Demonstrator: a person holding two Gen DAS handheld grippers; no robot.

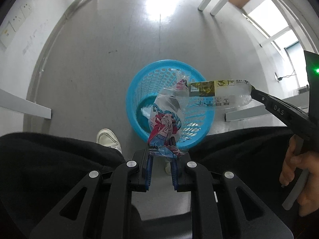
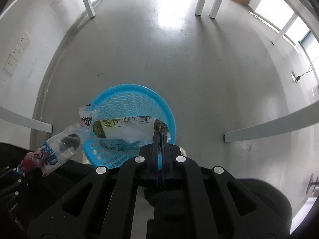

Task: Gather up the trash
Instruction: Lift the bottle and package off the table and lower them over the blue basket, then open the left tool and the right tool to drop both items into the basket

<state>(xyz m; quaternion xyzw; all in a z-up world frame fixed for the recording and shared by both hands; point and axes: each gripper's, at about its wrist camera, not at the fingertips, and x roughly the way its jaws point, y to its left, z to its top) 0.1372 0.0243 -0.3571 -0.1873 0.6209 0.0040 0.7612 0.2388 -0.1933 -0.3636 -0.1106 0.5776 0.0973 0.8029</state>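
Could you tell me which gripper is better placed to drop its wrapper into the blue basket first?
Right. The right gripper holds its yellow wrapper over the basket; the left gripper's wrapper sits at the near rim.

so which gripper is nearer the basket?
Too close to call. The left gripper holds the red-blue wrapper at the near rim of the basket; the right gripper holds the yellow wrapper over its opening.

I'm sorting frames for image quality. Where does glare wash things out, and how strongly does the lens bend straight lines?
Left wrist view: a blown-out patch of glare on the floor above the blue basket; the table legs splay outward and the wall edges curve. Right wrist view: softer glare on the floor, windows overexposed, the same fisheye bowing, dark corners.
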